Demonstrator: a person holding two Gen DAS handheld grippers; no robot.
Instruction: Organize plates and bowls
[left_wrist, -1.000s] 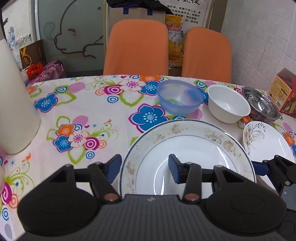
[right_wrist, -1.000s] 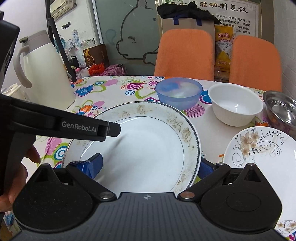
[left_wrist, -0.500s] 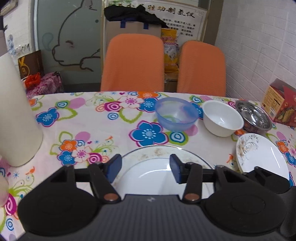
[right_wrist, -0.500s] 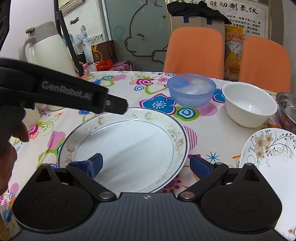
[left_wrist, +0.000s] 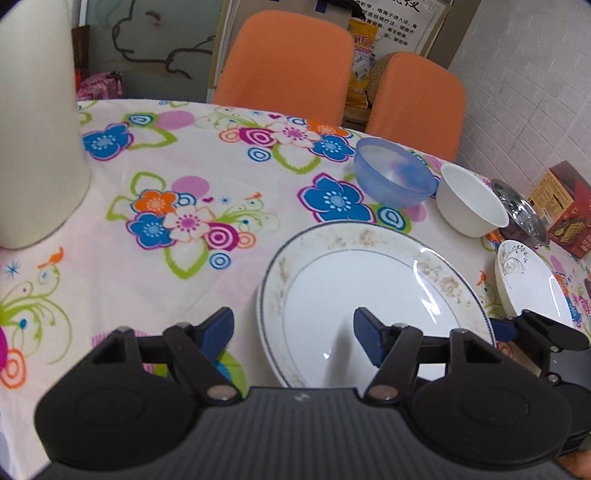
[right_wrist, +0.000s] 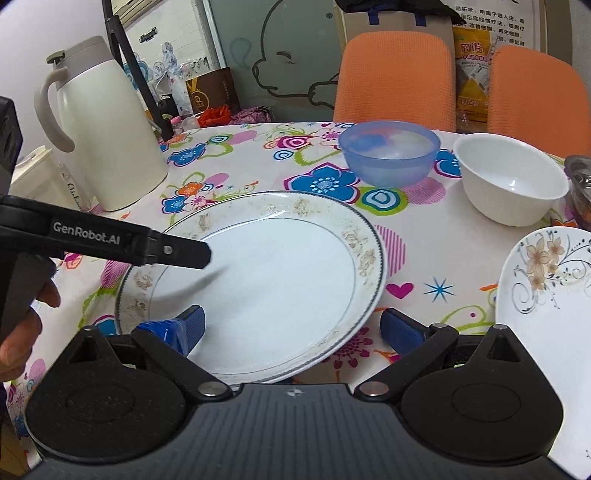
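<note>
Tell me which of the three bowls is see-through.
The blue plastic bowl, leftmost in the row. The white bowl beside it is opaque, and the steel bowl at the right end is shiny metal.

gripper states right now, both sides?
Left gripper: open, holding nothing, jaws straddling the near-left rim of the large white plate with the worn floral rim.
Right gripper: open, holding nothing, jaws straddling the same plate's near edge.

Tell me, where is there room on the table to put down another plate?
The roomiest bare cloth lies between the white jug, the blue bowl and the big plate. The right side is crowded: the white bowl, metal bowl and small flowered plate sit close together.
</note>
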